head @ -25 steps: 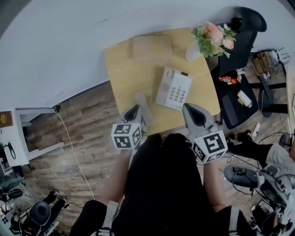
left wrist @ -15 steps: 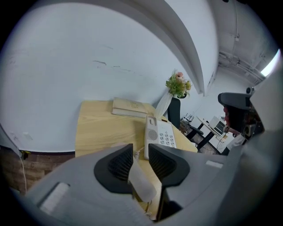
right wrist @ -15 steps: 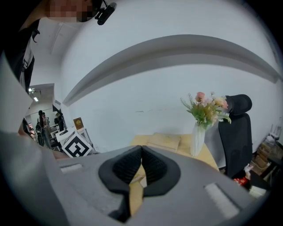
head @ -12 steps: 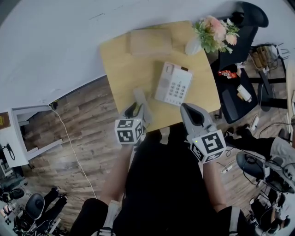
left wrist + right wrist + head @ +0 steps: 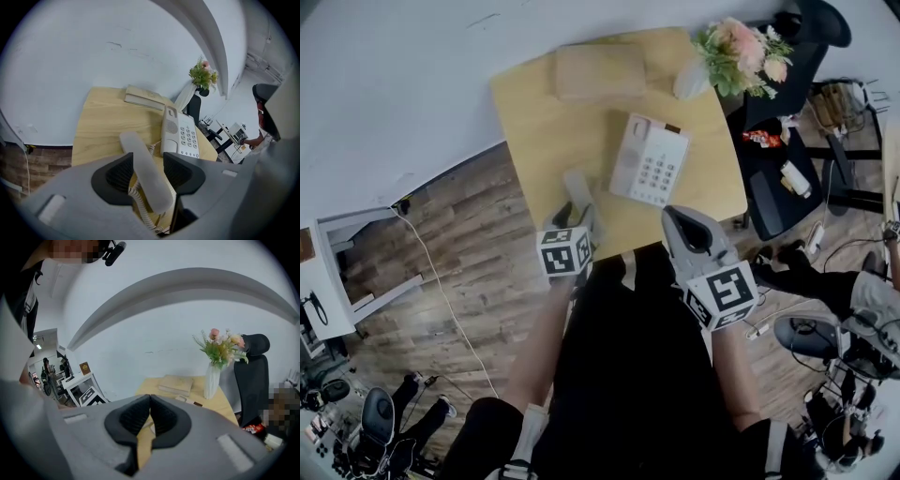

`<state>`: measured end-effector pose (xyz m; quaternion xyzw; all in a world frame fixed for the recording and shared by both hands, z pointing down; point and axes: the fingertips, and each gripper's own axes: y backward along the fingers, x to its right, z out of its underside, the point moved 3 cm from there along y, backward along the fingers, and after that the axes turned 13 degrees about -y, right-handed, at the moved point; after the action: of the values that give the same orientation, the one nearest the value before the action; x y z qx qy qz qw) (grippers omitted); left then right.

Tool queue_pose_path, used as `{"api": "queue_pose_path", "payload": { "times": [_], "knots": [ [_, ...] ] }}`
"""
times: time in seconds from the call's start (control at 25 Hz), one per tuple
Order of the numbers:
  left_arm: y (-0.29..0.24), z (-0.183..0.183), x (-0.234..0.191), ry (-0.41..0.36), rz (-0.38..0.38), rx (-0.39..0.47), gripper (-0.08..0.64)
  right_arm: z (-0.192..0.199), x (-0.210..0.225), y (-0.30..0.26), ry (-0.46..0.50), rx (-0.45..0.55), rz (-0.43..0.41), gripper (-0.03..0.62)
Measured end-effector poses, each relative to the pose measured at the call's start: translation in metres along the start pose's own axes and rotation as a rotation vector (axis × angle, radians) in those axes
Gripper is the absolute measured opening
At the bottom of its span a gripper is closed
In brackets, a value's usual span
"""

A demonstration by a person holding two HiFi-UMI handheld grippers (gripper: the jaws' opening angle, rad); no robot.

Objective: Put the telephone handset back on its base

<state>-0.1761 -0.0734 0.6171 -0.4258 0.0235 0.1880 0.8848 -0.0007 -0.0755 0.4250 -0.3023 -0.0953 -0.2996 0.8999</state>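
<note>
The white handset (image 5: 578,190) lies on the wooden table (image 5: 534,131), left of the white telephone base (image 5: 650,161), whose cradle is empty. My left gripper (image 5: 575,219) stands over the handset's near end. In the left gripper view the handset (image 5: 136,145) runs between the jaws of the left gripper (image 5: 147,160), which have just been opening; the pads stand beside it without pressing. Its coiled cord (image 5: 139,206) hangs below. The base (image 5: 182,133) sits just beyond. My right gripper (image 5: 677,221) hovers near the table's front edge, its jaws shut on nothing (image 5: 150,398).
A tan book (image 5: 586,72) lies at the table's far edge, and a white vase of flowers (image 5: 736,52) stands at the far right corner. A black office chair (image 5: 783,94) stands right of the table. Wooden floor lies to the left.
My left gripper has sunk toward the table and its jaws have opened around the handset's near end. The right gripper has dropped slightly.
</note>
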Motion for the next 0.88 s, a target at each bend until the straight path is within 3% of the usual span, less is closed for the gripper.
{"api": "queue_pose_path", "payload": {
  "times": [0.64, 0.88],
  "knots": [
    [-0.039, 0.017, -0.004, 0.127, -0.044, -0.078, 0.233, 0.008, 0.007, -0.001, -0.021, -0.022, 0.015, 0.003],
    [-0.047, 0.021, -0.002, 0.118, -0.07, -0.108, 0.245, 0.008, 0.005, -0.003, -0.022, -0.03, 0.01, 0.003]
  ]
}}
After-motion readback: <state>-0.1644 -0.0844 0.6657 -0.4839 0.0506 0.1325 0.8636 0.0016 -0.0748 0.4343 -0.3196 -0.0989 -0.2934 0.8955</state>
